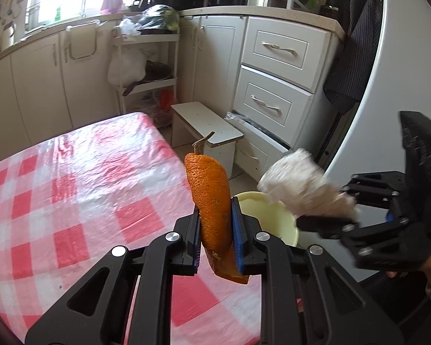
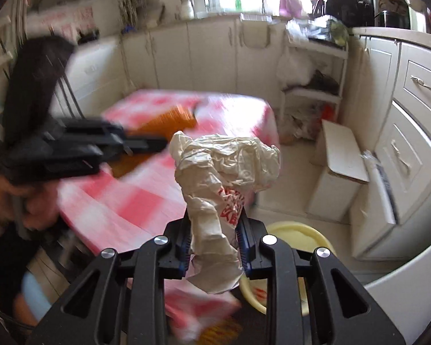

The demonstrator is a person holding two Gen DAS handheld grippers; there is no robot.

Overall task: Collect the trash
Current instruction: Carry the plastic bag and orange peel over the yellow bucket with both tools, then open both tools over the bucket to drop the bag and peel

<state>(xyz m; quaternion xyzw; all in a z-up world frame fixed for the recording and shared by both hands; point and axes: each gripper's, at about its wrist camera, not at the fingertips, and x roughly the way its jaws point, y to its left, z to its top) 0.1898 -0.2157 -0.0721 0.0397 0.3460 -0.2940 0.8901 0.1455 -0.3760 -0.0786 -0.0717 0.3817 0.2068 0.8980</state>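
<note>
A long curl of orange peel (image 1: 211, 198) with a stem stands upright between the blue pads of my left gripper (image 1: 215, 215), which is shut on it above the table's right edge. To its right, my right gripper (image 1: 330, 210) grips a crumpled whitish paper wrapper (image 1: 298, 184). In the right wrist view the wrapper (image 2: 224, 166), printed in red, is pinched between the pads of my right gripper (image 2: 215, 238). My left gripper (image 2: 155, 143) and the peel (image 2: 169, 119) appear blurred at the left. A pale yellow bin (image 1: 290, 235) (image 2: 287, 224) stands on the floor below both grippers.
The table (image 1: 86, 187) has a red and white checked cloth. Beyond it stand a small white stool (image 1: 207, 126), a shelf cart (image 1: 146, 57) and cabinets whose bottom drawer (image 1: 258, 135) is pulled out. A white fridge (image 1: 388, 86) curves along the right.
</note>
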